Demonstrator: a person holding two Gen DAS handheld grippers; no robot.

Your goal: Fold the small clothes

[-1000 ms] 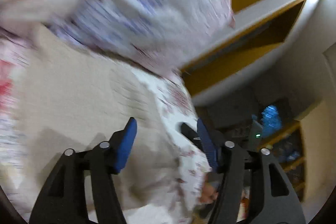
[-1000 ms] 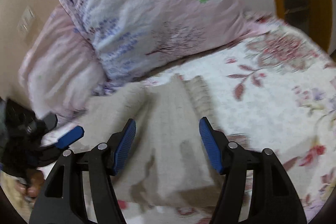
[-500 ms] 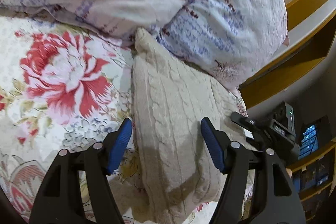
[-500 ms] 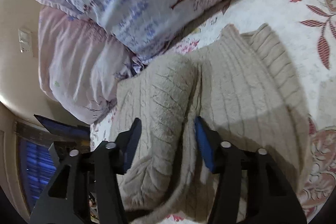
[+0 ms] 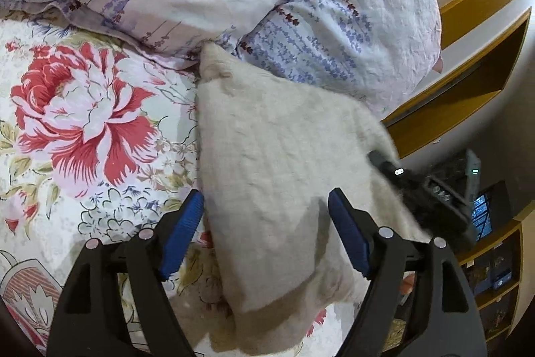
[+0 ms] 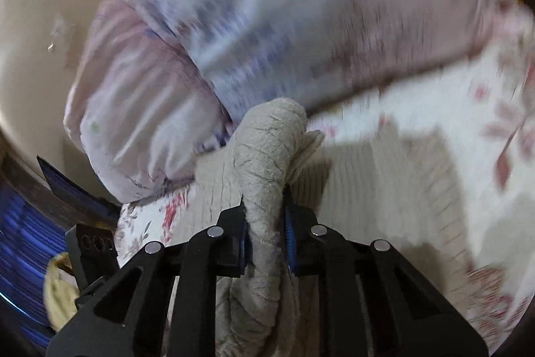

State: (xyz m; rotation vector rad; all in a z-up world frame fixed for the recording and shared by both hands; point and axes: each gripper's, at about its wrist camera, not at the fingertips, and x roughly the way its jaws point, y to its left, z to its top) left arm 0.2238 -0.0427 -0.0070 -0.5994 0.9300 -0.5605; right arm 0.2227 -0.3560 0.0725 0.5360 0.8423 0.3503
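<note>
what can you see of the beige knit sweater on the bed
The beige knit sweater is a soft, ribbed wool-like garment, partly folded, lying on the floral bedspread with its top against the pillows. The right hand-held gripper is shut on a bunched, rolled part of it. The left hand-held gripper is open over it.

Indoor light, moderate and even; no glare. Left wrist view mostly sharp: floral bedspread [image 5: 83,129] crisp, right tool [image 5: 428,193] smeared at the right edge. Right wrist view heavily motion-blurred across pillows [image 6: 301,22] and bedspread; only the gripped cream knit [image 6: 267,156] is sharp. Fisheye bending and dark vignette at the edges.
</note>
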